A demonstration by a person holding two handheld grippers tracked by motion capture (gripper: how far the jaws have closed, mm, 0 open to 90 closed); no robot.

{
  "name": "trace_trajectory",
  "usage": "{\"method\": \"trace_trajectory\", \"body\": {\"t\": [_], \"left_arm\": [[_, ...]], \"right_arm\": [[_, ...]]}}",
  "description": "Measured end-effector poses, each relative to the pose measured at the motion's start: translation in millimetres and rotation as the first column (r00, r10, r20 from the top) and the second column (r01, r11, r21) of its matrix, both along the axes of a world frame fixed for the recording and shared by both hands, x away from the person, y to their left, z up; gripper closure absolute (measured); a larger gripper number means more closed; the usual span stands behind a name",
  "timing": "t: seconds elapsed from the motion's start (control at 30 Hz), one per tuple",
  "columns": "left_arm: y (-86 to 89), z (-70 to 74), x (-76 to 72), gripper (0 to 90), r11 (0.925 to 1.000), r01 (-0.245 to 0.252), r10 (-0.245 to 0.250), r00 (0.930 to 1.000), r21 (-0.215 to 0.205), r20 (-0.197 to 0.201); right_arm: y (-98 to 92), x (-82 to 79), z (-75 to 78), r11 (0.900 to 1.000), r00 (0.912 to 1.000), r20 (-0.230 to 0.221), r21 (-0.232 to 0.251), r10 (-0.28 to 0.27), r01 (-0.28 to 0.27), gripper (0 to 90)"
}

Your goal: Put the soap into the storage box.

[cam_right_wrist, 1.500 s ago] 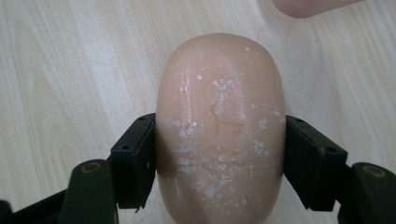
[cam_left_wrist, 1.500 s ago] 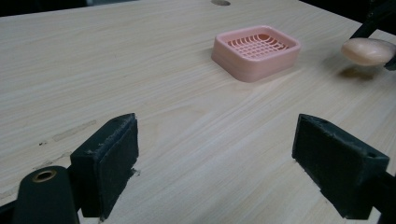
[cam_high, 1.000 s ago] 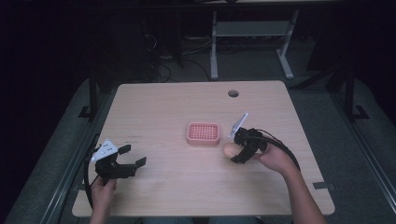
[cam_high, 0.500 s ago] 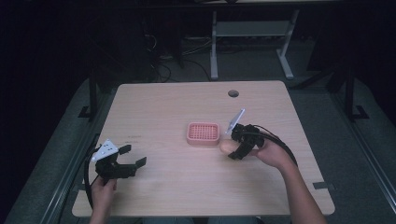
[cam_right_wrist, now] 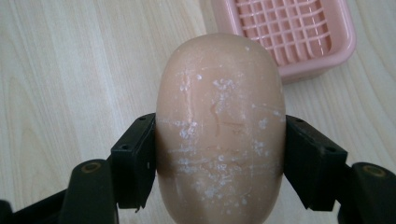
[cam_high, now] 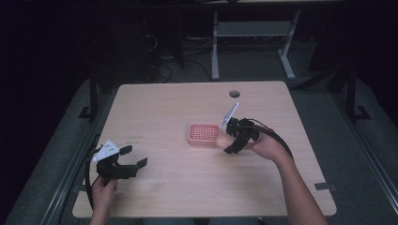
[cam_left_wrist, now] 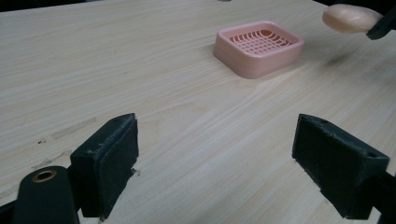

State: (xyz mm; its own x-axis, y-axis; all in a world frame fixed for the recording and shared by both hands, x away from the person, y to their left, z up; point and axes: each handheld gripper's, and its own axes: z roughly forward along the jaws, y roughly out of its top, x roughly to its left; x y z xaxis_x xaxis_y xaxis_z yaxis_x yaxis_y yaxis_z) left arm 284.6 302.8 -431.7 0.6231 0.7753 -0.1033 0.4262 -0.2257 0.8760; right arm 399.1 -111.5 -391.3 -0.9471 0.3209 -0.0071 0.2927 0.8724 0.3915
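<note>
The peach-coloured oval bar of soap (cam_right_wrist: 219, 130), scuffed with white flecks, sits pinched across its narrow waist between the two black fingers (cam_right_wrist: 133, 161) of the right gripper (cam_high: 224, 143), its long axis running straight out ahead of that gripper. From the left gripper view the bar (cam_left_wrist: 351, 18) hangs clear of the pale wooden surface (cam_high: 178, 108), casting a soft shadow below. The pink square plastic soap dish with a gridded floor (cam_high: 203, 134) rests on the surface just beside the bar, on the person's left of it and slightly farther from the person; in the right gripper view the dish (cam_right_wrist: 289, 32) lies ahead and off to the right of the soap's tip, not under it. So the coming move likely turns on sliding the bar sideways over the grid, then lowering it flat. The right hand (cam_high: 265, 146) is by far the nearer to the dish. The left gripper (cam_high: 123, 165) rests well apart near the surface's left front edge, fingers (cam_left_wrist: 109, 163) spread wide with nothing between them.
</note>
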Motion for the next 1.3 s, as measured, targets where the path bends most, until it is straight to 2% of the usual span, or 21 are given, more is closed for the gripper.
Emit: {"method": "trace_trajectory", "body": {"t": [0.3, 0.43, 0.7, 0.8, 0.9, 1.1, 1.2, 1.3], "left_arm": [[0.6, 0.4, -0.4, 14.2, 1.0, -0.003, 0.003, 1.0, 0.001, 0.001], [1.1, 0.5, -0.5, 14.3, 1.0, -0.005, 0.005, 1.0, 0.002, 0.002], [2.3, 0.7, -0.6, 14.3, 1.0, -0.008, 0.008, 1.0, -0.003, 0.004], [2.4, 1.0, -0.9, 14.3, 1.0, -0.007, 0.007, 1.0, -0.001, 0.005], [2.4, 0.9, -0.7, 14.3, 1.0, -0.007, 0.007, 1.0, -0.002, 0.005], [3.2, 1.1, -1.2, 14.3, 0.9999, -0.011, 0.011, 0.9999, -0.004, 0.0], [3.5, 1.3, -1.7, 14.3, 0.9999, -0.009, 0.009, 1.0, -0.007, 0.005], [3.5, 1.3, -1.5, 14.3, 1.0, -0.009, 0.01, 1.0, -0.003, 0.002]], "right_arm": [[9.1, 10.2, 1.3, 1.0, 1.0, -0.003, -0.02, 0.004, -0.004, 31.9], [12.2, 15.0, 1.5, 1.0, 0.9999, -0.009, -0.014, 0.008, -0.008, 31.9], [19.7, 22.6, 2.8, 0.999, 0.9999, -0.008, -0.041, 0.012, -0.012, 31.9], [21.2, 26.0, 3.1, 1.0, 0.9999, -0.011, -0.015, 0.012, -0.012, 31.9], [23.3, 28.0, 2.9, 0.999, 0.9999, -0.006, -0.037, 0.014, -0.014, 31.9], [29.5, 34.0, 5.0, 0.999, 0.9998, -0.011, -0.039, 0.017, -0.018, 31.9], [31.6, 36.8, 6.2, 0.999, 0.9998, -0.009, -0.026, 0.019, -0.02, 31.9], [34.6, 39.0, 7.5, 0.999, 0.9997, -0.009, -0.038, 0.021, -0.022, 31.9]]}}
